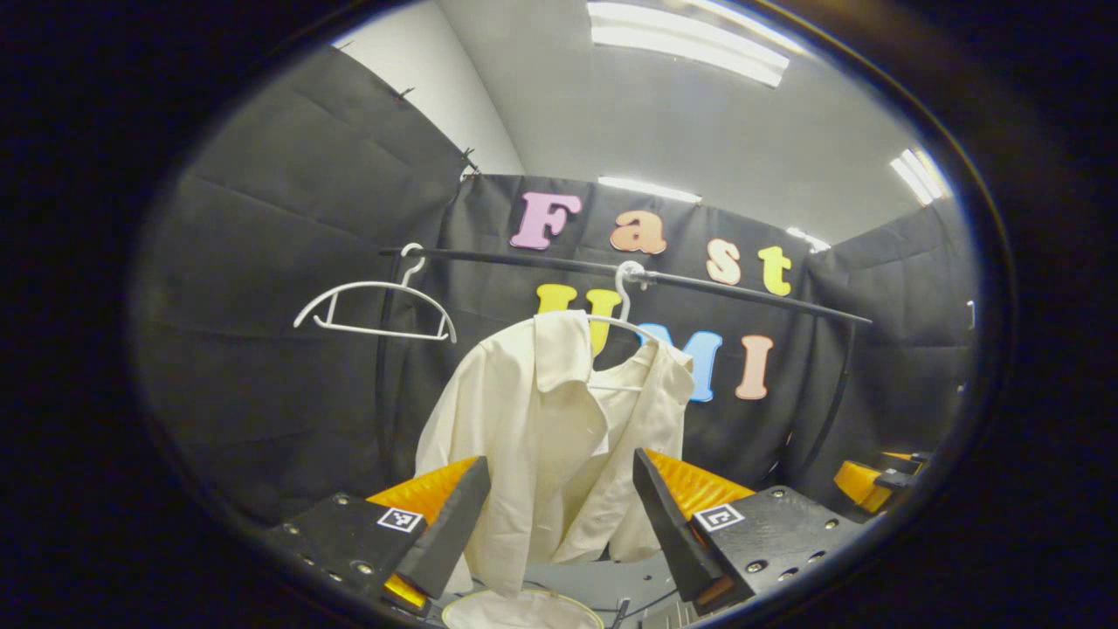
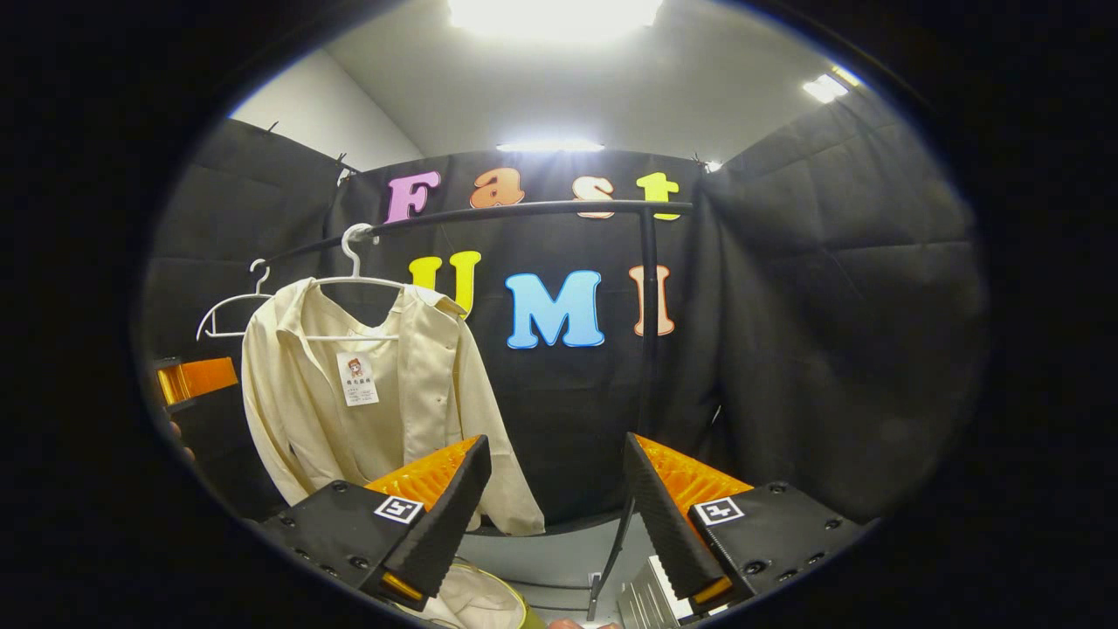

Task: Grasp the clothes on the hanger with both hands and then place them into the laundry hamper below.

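Tongs, left point(image 1: 559, 515) and right point(image 2: 555, 507), both spread, empty; shirt point(image 1: 541, 428) looks light, floppy, so I'd pinch each shoulder near the hanger point(image 1: 624, 323).

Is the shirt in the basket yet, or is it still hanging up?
Nothing is done so far: the cream shirt hangs on its white hanger from the rail. In hand: the left gripper and right gripper are open, pointing toward it, holding nothing. Left: grab it with both, then lower it into the hamper below.
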{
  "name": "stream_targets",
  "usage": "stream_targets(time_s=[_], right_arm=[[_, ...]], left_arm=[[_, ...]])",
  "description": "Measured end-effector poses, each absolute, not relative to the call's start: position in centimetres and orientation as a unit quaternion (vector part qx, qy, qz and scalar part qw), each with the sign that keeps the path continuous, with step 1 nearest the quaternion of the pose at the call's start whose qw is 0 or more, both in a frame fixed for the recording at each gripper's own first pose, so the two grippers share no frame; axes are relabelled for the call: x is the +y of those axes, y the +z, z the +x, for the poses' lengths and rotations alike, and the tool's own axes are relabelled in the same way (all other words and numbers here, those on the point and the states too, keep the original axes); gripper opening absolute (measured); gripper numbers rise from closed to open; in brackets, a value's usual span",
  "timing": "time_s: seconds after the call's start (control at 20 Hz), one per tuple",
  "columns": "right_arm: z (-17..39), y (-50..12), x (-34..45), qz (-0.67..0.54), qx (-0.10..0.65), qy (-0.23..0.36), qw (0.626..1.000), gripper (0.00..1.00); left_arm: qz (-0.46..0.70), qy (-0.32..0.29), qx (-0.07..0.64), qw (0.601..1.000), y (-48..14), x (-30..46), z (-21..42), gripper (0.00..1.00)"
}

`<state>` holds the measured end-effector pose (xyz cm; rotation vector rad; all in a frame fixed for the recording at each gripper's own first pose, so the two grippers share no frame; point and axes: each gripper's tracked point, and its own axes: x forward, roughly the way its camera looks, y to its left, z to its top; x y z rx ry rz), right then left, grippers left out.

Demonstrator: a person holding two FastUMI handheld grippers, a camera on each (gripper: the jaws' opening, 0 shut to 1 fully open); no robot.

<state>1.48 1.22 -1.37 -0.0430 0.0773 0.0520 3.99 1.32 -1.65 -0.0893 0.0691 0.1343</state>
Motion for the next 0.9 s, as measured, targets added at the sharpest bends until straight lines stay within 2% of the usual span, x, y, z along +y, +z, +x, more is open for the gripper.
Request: stream_targets(time_s=[0.2, 0.9], right_arm=[[4.5, -2.0, 1.4, -0.018, 0.044, 0.033, 0.998, 0.96], [16.3, -5.4, 3.6, -0.014, 0.069, 0.122, 0.990, 0.97]], left_arm=[[-0.039, 0.069, 0.036, 0.996, -1.0, 0.0, 7.5, 0.96], [0.014, 0.222, 0.031, 0.975, -2.1, 3.1, 20.9, 0.95]])
